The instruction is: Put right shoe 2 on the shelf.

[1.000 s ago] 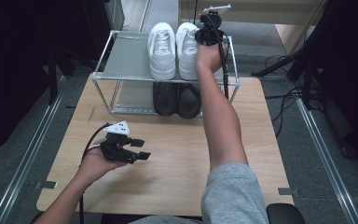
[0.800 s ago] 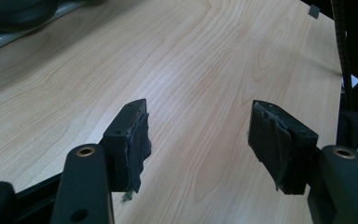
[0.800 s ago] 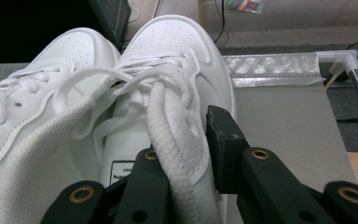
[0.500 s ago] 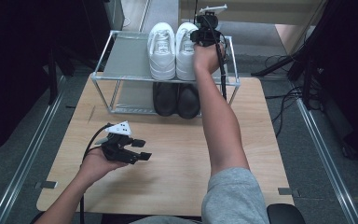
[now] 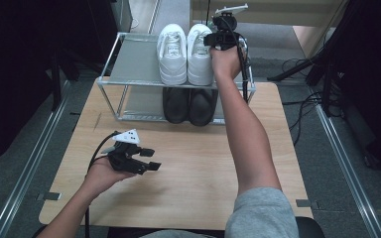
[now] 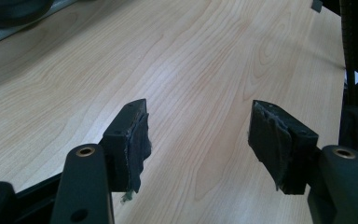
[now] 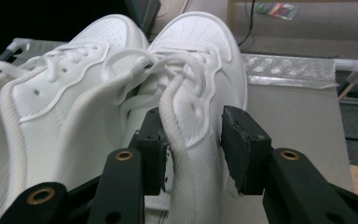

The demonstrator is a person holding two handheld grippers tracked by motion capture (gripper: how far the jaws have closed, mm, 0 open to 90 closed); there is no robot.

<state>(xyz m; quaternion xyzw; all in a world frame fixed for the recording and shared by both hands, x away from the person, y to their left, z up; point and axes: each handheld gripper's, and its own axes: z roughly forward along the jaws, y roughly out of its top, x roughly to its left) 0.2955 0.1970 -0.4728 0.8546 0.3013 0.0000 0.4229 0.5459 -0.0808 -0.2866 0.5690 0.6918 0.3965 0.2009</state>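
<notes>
Two white sneakers sit side by side on the top shelf of a metal shoe rack (image 5: 129, 64) at the upper middle of the high view, toes pointing to the top of the frame. The right tongs (image 5: 222, 38) hang at the collar of the right-hand white sneaker (image 5: 198, 52). In the right gripper view, low in the frame, their jaws straddle that sneaker's (image 7: 191, 74) outer collar wall: the left jaw sits inside the opening against the padding, while the right jaw stands off the outer side with a gap showing. The jaws have just been opening, with the collar wall between them and no longer pinched. The left-hand white sneaker (image 5: 172, 52) touches its partner along the side and fills the left part of the right gripper view (image 7: 60, 88).

Below the top shelf, a pair of black shoes (image 5: 188, 105) rests on the lower shelf, near the middle of the high view.

At the lower left of the high view, the left tongs (image 5: 148, 159) lie low over the wooden tabletop (image 5: 198, 168), held in the person's left hand (image 5: 101, 173). In the left gripper view their jaws stand wide apart with only bare wood (image 6: 200, 84) between them.
</notes>
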